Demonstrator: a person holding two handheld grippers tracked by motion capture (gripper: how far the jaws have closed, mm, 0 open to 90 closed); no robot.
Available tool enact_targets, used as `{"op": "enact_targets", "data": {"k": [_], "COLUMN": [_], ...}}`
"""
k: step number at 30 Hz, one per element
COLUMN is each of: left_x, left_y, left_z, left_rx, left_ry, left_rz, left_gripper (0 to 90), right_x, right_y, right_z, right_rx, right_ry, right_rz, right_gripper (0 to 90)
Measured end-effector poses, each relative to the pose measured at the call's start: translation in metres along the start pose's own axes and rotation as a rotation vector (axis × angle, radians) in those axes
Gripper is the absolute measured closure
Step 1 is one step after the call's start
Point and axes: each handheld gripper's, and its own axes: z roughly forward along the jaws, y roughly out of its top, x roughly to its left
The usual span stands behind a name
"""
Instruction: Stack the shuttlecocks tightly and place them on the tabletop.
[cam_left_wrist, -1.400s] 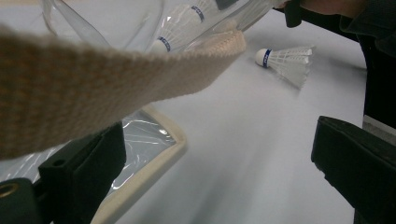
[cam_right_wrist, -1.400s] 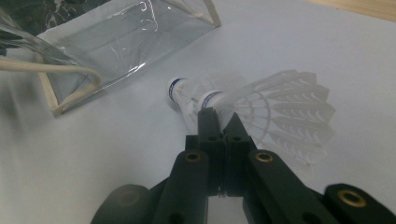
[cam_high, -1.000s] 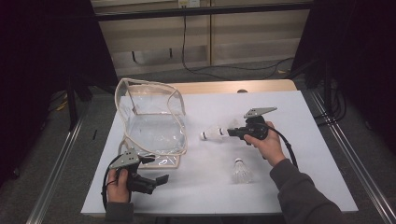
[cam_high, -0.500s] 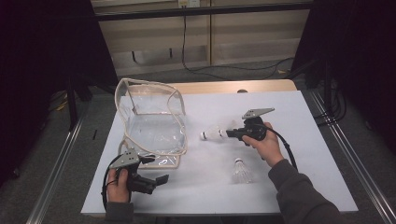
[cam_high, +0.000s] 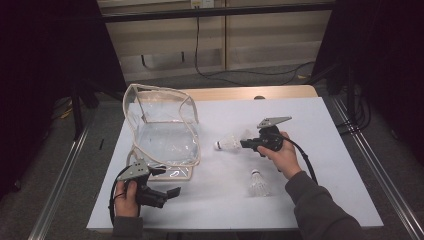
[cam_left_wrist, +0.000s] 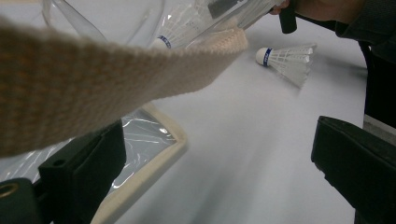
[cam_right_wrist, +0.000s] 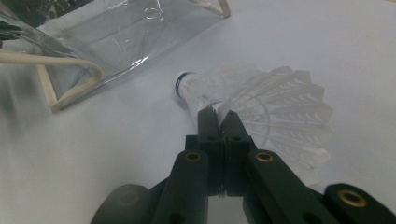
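- The table (cam_high: 320, 125) has a plain white top with a strip of bare wood along the far edge, and it sits in a dim room with grey floor, dark curtains either side and a cable hanging down the pale back wall.
- A clear bag (cam_high: 162, 130) with beige trim stands open on the left half of the table.
- The right tool (cam_high: 246, 144) is held level near the middle of the table, pointing left at the bag, jaws pressed together on the feathers of a shuttlecock (cam_high: 229, 144), cork end leading.
- A second shuttlecock (cam_high: 258, 183) stands on the table toward the near edge, beside the right forearm.
- The left tool (cam_high: 170, 193) is by the near-left corner, jaws spread wide and holding nothing, just beside the bag's bottom edge.
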Motion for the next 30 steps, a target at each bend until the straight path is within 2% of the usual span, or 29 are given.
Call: {"op": "enact_targets", "data": {"k": [30], "left_x": [0.0007], "left_y": [0.0001], "left_z": [0.0002], "left_rx": [-0.001], "left_ry": [-0.001], "left_rz": [0.0], "left_gripper": [3.4], "right_x": [0.0019], "right_y": [0.0002], "right_z": [0.008], "right_rx": [-0.016], "right_ry": [0.05], "right_rz": [0.028], "right_gripper": [90.0]}}
